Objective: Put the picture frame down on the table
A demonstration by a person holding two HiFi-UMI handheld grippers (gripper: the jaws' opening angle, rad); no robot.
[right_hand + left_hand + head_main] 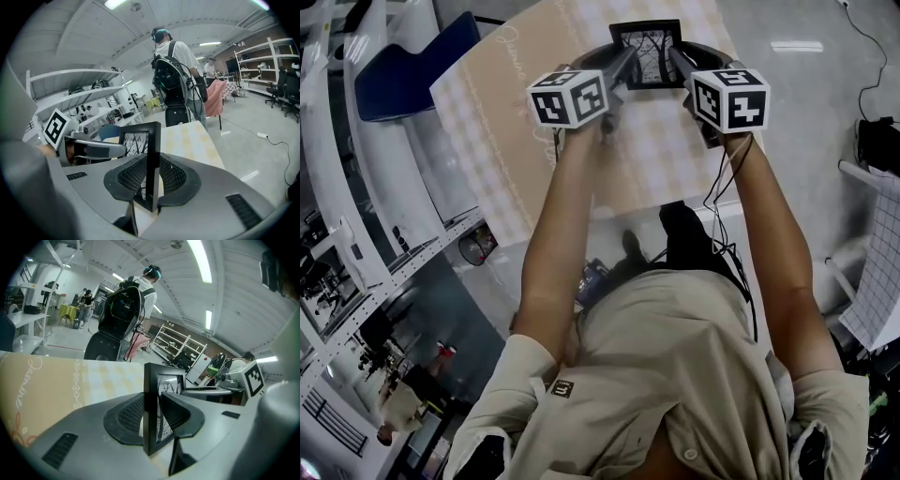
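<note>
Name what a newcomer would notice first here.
The black picture frame stands out first. It is held upright from both sides, with the left gripper and the right gripper each clamped on one edge, over the far end of the table with its beige checked covering. Next comes a person wearing a black backpack, standing beyond the table with their back to it.
</note>
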